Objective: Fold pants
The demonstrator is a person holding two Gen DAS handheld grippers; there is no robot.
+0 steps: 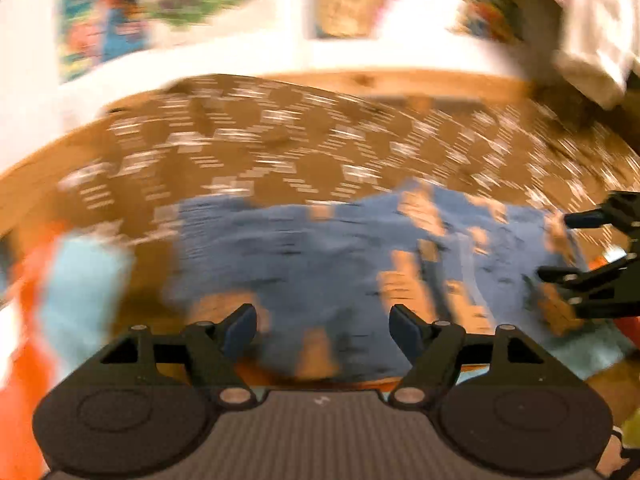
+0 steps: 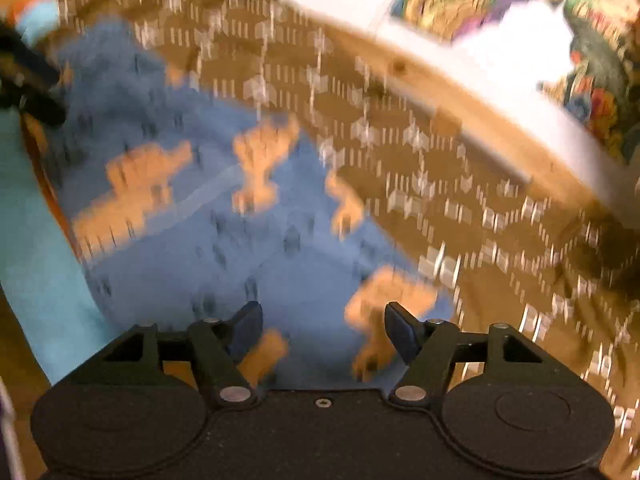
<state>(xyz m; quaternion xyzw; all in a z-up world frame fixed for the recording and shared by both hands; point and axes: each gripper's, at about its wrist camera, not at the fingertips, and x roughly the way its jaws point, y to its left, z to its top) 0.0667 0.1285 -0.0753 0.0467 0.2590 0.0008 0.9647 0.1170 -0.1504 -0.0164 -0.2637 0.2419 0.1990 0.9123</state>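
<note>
- The pants (image 1: 320, 264), blue with orange animal shapes printed on them, lie in a bunched heap on a brown patterned bedspread (image 1: 248, 148), directly ahead of and below both grippers.
- The left gripper (image 1: 322, 330) has its fingers spread wide with nothing between the pads; blue cloth shows through the gap, lying beneath them and not pinched.
- The right gripper (image 2: 323, 330) is likewise wide and empty, with an orange print and blue cloth visible in the gap below its fingers.
- In the left wrist view the right gripper appears at the right edge (image 1: 576, 248), at the right-hand end of the heap; so the cloth's longer spread runs from side to side between the two hands.
- Both views are heavily smeared by motion, so hems, waistband and leg ends cannot be told apart.
- In my judgement neither hand is clearly nearer: each faces its own end of the heap, and the coming grasp depends on each set of fingers dropping forward and down onto the near edge of the cloth in front of it.
- A pale turquoise cloth (image 2: 36, 216) lies just beside the pants along the left side in the right wrist view, near enough to be caught by mistake.
</note>
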